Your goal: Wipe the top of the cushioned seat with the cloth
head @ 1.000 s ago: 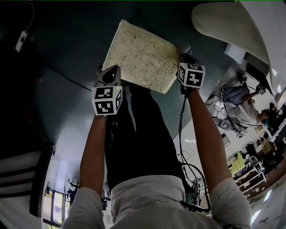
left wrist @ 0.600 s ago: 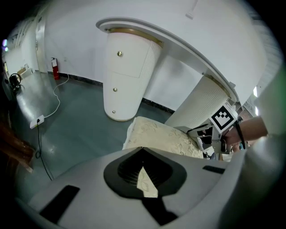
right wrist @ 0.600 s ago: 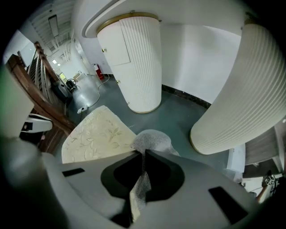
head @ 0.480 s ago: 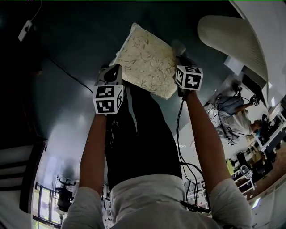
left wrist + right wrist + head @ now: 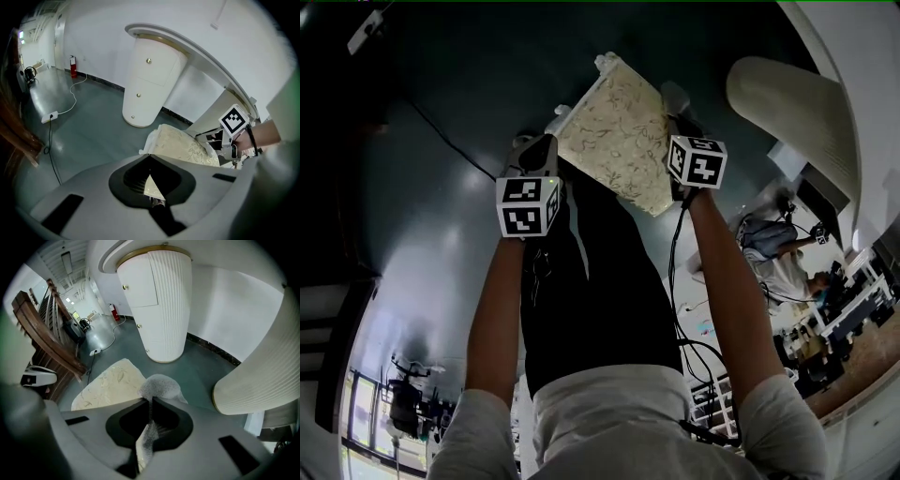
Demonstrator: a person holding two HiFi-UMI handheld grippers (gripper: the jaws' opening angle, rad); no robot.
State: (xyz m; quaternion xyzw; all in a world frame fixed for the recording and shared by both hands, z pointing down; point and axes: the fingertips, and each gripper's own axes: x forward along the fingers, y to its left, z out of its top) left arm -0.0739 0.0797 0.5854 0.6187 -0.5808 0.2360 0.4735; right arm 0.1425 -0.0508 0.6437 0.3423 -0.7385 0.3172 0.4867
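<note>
Gripping the cream cushioned seat [image 5: 621,141] by its near-left edge, the left gripper [image 5: 540,150] pinched it steady while the right gripper [image 5: 682,117], at its right edge, clamped the grey cloth [image 5: 160,386]; wiping apparently awaited pressing cloth onto the top.

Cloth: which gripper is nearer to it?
Right. The right gripper is shut on the cloth; the left gripper grips the cushion at its opposite edge.

Head view: steeply down past both arms onto the cushion [image 5: 619,141] and floor [image 5: 441,206]. Left gripper view: close behind the left tool [image 5: 151,164], facing rightward across the cushion. Right gripper view: close behind the right tool [image 5: 152,401], facing leftward over it. Cushion shared by all three.
</note>
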